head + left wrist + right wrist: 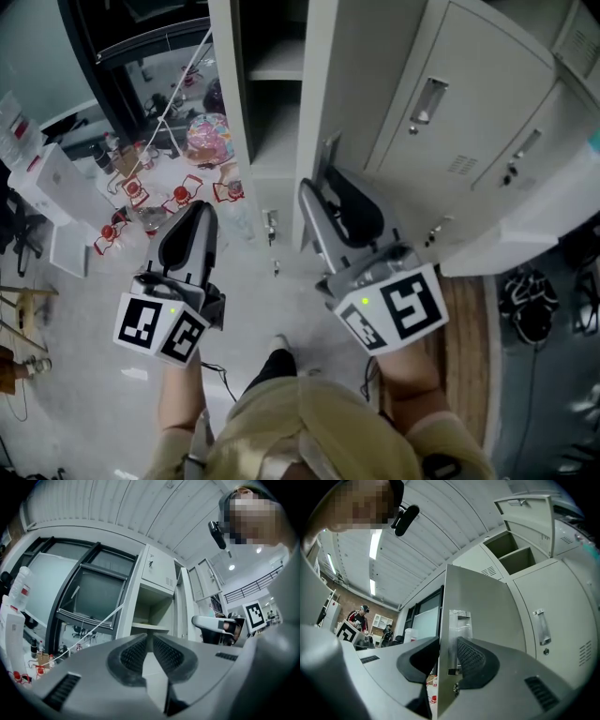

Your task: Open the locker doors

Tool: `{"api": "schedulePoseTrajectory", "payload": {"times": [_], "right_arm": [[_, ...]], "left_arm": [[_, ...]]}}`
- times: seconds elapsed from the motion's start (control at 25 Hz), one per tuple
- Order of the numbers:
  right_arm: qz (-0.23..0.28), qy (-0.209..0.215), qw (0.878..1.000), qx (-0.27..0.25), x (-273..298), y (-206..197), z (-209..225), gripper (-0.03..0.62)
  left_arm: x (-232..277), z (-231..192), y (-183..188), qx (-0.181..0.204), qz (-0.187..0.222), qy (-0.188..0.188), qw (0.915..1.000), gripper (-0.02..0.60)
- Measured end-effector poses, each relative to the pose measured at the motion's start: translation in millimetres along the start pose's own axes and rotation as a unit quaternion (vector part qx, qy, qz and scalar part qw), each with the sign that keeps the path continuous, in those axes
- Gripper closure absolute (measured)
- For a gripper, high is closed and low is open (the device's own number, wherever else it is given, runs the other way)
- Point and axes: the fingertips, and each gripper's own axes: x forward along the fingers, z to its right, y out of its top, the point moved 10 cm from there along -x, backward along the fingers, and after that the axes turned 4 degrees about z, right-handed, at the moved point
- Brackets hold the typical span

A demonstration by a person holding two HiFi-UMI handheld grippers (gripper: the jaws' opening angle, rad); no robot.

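Ideally, the right gripper [447, 644], clamped on the open locker door [487, 597] at its free edge beside the handle [458, 620], should follow the hinge's arc without twisting, while the left gripper [150, 637] hangs closed and empty.

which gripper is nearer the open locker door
Right. The right gripper clamps the open locker door by its handle; the left gripper is apart, to the door's left, facing the open compartment.
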Motion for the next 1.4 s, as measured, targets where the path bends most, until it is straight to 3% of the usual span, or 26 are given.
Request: {"api": "schedulePoseTrajectory", "payload": {"times": [0.64,1.08,1.4], "right_arm": [[-0.004,-0.049,0.998,-0.029,-82.9,13.8,28.3,0.485],[0.004,-0.108,0.994,-0.025,-127.8,18.1,57.0,0.485],[0.003,-0.122,0.992,-0.012,-149.7,15.2,67.7,0.487]], "left_arm": [[11.5,56.0,-13.0,-0.006,-0.010,-0.065,0.9978,0.561],[21.6,83.3,-20.4,-0.007,-0.022,-0.084,0.9962,0.561],[19.0,101.9,-24.2,-0.004,-0.032,-0.084,0.9960,0.561]]}}
